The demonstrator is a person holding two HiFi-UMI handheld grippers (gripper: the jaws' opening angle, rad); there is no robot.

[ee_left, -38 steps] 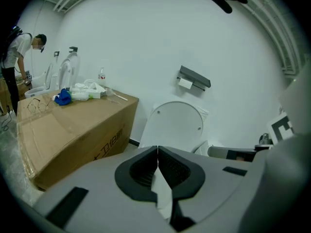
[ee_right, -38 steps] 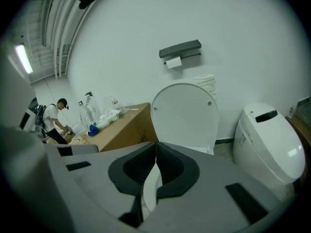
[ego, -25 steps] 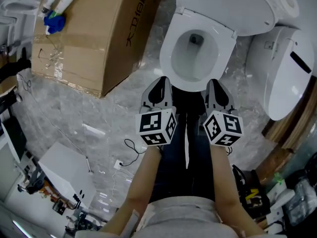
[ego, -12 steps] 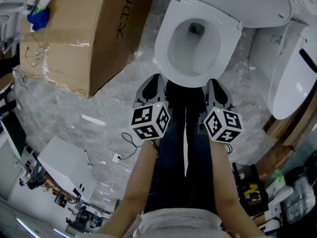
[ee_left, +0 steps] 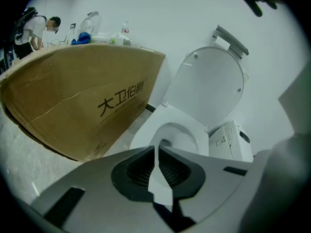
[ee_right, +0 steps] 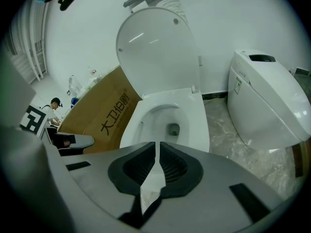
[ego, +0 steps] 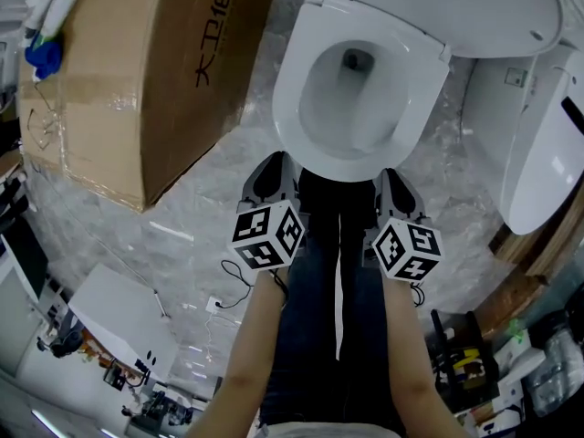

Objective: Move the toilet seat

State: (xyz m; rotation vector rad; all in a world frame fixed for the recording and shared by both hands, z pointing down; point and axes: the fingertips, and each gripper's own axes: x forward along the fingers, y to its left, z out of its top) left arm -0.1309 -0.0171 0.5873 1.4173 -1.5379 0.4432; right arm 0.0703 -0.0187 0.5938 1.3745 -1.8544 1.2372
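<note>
Floor (ego: 233,162) lies open between toilet seat (ego: 342,164) and cardboard box (ego: 155,71); your left gripper (ego: 271,177) and right gripper (ego: 394,188), jaws closed on nothing, hover near the seat's front edge.

Grey marbled floor (ego: 212,194), white wall (ee_right: 243,13)

Workroom, not bathroom: the open toilet (ego: 424,80) I am looking down on stands loose on a marble-patterned floor (ego: 192,217), with crinkled clear film on the floor at its right. Just left of the toilet lies a large printed cardboard carton (ego: 137,71) with bottles (ego: 50,7) on top; just right of it stands a second toilet (ego: 543,153), lid down. On the toilet's near side, thin cables (ego: 239,276) trail toward a white case (ego: 109,313) and heaped tools and parts (ego: 474,363). Beyond the carton a person (ee_left: 34,25) stands before bare white walls.
</note>
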